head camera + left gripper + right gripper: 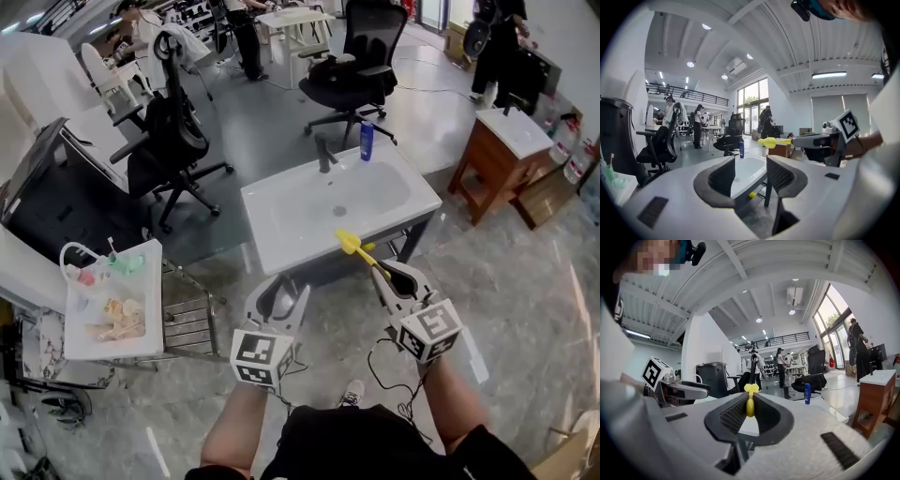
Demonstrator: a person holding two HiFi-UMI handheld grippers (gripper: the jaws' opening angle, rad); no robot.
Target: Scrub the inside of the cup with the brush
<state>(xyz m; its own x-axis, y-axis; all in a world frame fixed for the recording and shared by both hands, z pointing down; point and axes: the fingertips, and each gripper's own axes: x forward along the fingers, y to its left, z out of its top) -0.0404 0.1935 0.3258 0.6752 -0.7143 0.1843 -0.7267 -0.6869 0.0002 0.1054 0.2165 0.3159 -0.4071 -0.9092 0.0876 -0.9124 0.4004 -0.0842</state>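
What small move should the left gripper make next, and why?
Probably swing the left gripper toward the white tray at the left to seek a cup. Its jaws stand apart and empty, while the right gripper already clamps the yellow brush. No cup is clear near the sink; the tray's small things are too blurred to name.

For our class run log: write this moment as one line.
right gripper: shut on brush | left gripper: open, empty | sink: ahead of both | scrub: not begun
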